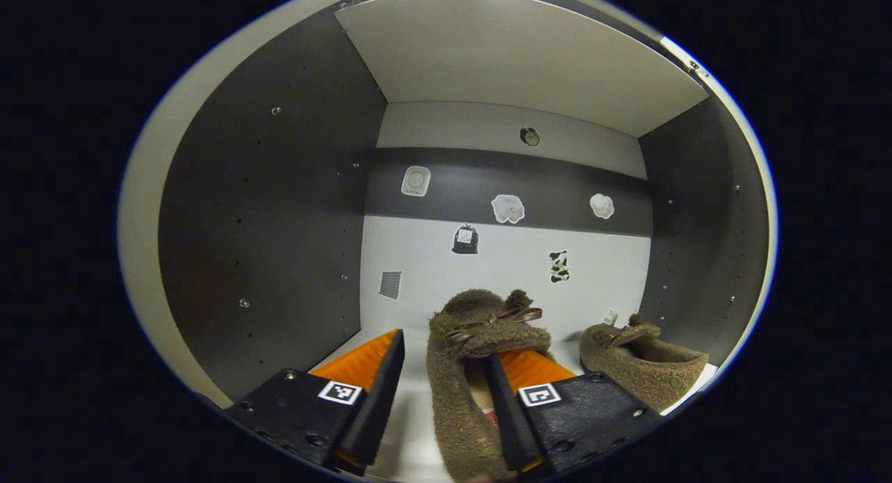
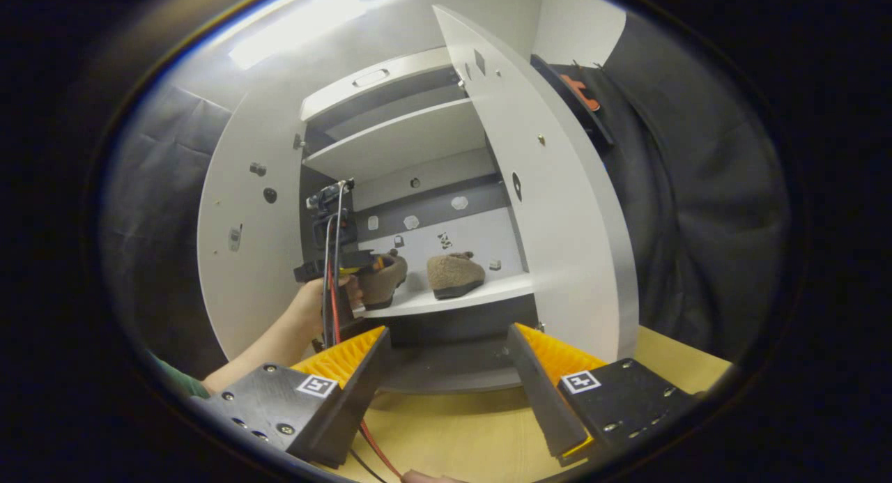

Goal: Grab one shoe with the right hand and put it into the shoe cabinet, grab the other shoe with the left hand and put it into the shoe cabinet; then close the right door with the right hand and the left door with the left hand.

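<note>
Brown fleece filled my left gripper view: my left gripper (image 1: 446, 392) was inside the cabinet (image 1: 265, 211), jaws spread, one finger inside the left shoe (image 1: 460, 371) on the shelf (image 1: 411, 427), the other finger beside it, apart. The right shoe (image 1: 644, 361) lay near it. My right gripper (image 2: 446, 392) hung released above the tabletop (image 2: 474, 434), facing both open doors.
</note>
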{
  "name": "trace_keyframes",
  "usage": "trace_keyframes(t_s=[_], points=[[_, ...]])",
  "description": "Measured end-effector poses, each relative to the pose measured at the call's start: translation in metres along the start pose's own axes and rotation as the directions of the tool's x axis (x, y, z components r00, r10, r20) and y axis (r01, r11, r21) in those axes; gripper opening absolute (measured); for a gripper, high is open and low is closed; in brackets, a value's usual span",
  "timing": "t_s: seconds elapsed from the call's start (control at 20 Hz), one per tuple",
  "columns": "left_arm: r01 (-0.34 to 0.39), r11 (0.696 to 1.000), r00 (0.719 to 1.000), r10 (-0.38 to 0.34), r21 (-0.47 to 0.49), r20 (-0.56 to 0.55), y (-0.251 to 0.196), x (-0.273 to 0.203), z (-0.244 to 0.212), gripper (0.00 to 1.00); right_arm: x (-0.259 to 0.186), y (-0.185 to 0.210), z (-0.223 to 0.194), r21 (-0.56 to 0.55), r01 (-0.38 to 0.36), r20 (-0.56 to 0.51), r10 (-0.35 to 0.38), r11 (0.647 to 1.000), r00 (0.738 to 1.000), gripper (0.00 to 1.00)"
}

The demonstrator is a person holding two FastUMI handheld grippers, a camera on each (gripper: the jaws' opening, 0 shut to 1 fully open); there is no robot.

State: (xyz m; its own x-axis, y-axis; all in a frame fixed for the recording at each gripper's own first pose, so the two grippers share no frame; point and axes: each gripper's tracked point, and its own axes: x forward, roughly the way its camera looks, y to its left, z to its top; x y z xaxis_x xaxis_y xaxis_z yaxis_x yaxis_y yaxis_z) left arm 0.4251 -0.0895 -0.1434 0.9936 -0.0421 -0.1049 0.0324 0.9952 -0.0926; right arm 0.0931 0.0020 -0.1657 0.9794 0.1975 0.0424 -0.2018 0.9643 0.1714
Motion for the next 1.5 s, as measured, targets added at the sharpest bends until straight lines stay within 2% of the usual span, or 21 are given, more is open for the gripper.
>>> trace_keyframes(t_s=[0.05, 0.15, 0.25, 0.45, 0.6, 0.65, 0.7, 0.8, 0.85, 1.0, 1.15, 1.5], points=[[0.015, 1.000, 1.000, -0.015, -0.012, 0.012, -0.001, -0.003, 0.002, 0.72, -0.002, 0.002, -0.001, -0.001, 0.005, -0.001, -0.005, 1.000, 1.000, 0.98], [0.024, 1.000, 1.000, -0.024, -0.018, 0.000, 0.003, -0.011, -0.003, 0.93, -0.011, 0.009, -0.005, -0.002, 0.002, -0.005, -0.002, 1.000, 1.000, 1.00], [0.046, 0.999, 0.999, -0.046, -0.011, 0.006, 0.003, -0.018, 0.000, 0.97, -0.019, 0.012, -0.006, -0.011, 0.009, -0.005, -0.009, 1.000, 1.000, 1.00], [0.092, 0.996, 0.995, -0.092, 0.002, -0.033, -0.003, -0.023, -0.004, 0.97, -0.040, 0.016, -0.011, -0.006, 0.033, -0.003, -0.033, 0.999, 0.999, 1.00], [0.086, 0.996, 0.995, -0.084, 0.033, -0.051, -0.001, -0.028, -0.001, 0.96, -0.054, 0.021, -0.008, 0.009, 0.034, 0.004, -0.034, 0.999, 0.999, 1.00], [0.106, 0.993, 0.993, -0.104, 0.047, -0.051, -0.007, -0.029, 0.002, 0.96, -0.057, 0.022, -0.007, 0.005, 0.037, 0.009, -0.037, 0.999, 0.999, 1.00], [0.109, 0.991, 0.992, -0.103, 0.074, -0.075, -0.009, -0.033, 0.000, 0.96, -0.062, 0.023, -0.006, -0.001, 0.043, 0.017, -0.043, 0.999, 0.999, 1.00], [0.067, 0.989, 0.992, -0.051, 0.134, -0.120, 0.002, -0.041, -0.004, 0.96, -0.075, 0.028, -0.006, -0.016, 0.044, 0.023, -0.044, 0.999, 0.999, 1.00], [0.061, 0.988, 0.993, -0.046, 0.139, -0.106, 0.000, -0.049, 0.001, 0.98, -0.082, 0.033, -0.004, -0.024, 0.039, 0.025, -0.039, 0.999, 0.999, 1.00], [0.036, 0.997, 0.998, -0.032, 0.069, -0.056, 0.006, -0.086, 0.016, 0.98, -0.097, 0.043, -0.002, -0.063, 0.033, 0.037, -0.031, 0.997, 0.999, 1.00], [0.052, 0.999, 0.997, -0.051, 0.014, -0.059, 0.009, -0.133, 0.021, 0.99, -0.113, 0.045, 0.000, -0.098, 0.051, 0.054, -0.046, 0.994, 0.997, 1.00], [0.109, 0.994, 0.994, -0.109, 0.024, -0.002, 0.006, -0.260, 0.042, 0.99, -0.148, 0.060, 0.032, -0.128, 0.040, 0.078, -0.030, 0.991, 0.997, 1.00]])
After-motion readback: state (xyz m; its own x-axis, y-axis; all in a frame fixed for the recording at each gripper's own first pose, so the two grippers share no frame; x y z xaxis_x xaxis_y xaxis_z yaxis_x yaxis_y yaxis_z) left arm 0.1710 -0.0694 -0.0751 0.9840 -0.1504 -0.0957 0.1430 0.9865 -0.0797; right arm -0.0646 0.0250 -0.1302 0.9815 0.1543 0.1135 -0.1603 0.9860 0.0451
